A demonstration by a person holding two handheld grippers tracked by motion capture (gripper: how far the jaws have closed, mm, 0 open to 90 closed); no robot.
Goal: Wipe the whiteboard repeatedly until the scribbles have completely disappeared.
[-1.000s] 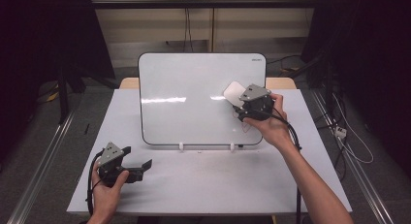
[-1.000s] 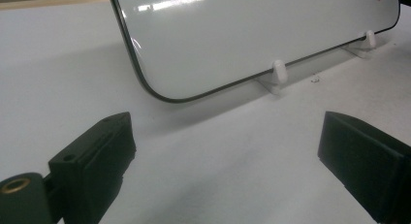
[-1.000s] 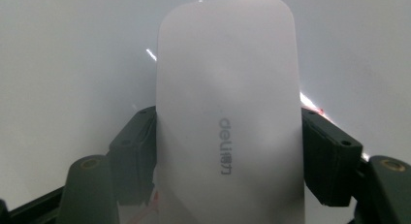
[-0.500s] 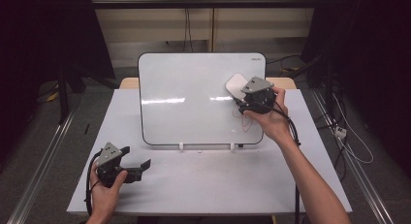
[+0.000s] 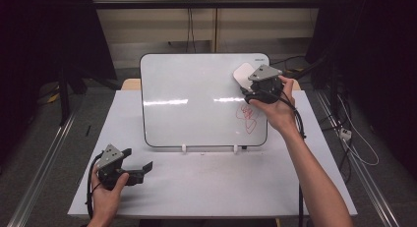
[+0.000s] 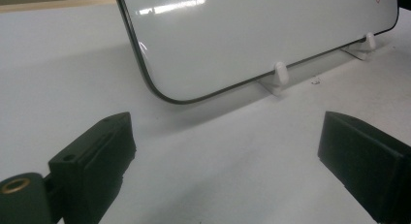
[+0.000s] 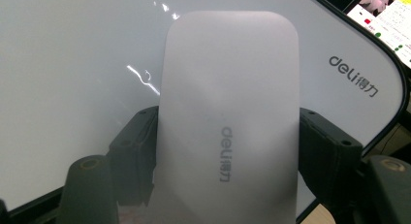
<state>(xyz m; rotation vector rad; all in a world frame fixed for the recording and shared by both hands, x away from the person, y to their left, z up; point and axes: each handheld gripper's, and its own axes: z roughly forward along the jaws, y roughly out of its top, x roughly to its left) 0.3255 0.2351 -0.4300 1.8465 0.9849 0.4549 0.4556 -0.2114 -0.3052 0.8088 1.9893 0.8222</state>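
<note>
the right gripper (image 5: 250, 82) in the high view is clamped on a white eraser (image 5: 243, 71), held against the upper right part of the whiteboard (image 5: 196, 104), just above a red scribble (image 5: 248, 118); the board stands propped on the white worktop (image 5: 211, 183). the left gripper (image 5: 140, 162) rests low on the worktop near its front left corner, jaws spread wide with nothing between them. in the left gripper view, its two black jaws stand far apart over bare worktop (image 6: 63, 73), facing the whiteboard's (image 6: 252, 35) lower edge and its small white feet (image 6: 281, 74). in the right gripper view, the eraser (image 7: 230, 117) sits pinched between both jaws, flat to the whiteboard (image 7: 72, 78).
</note>
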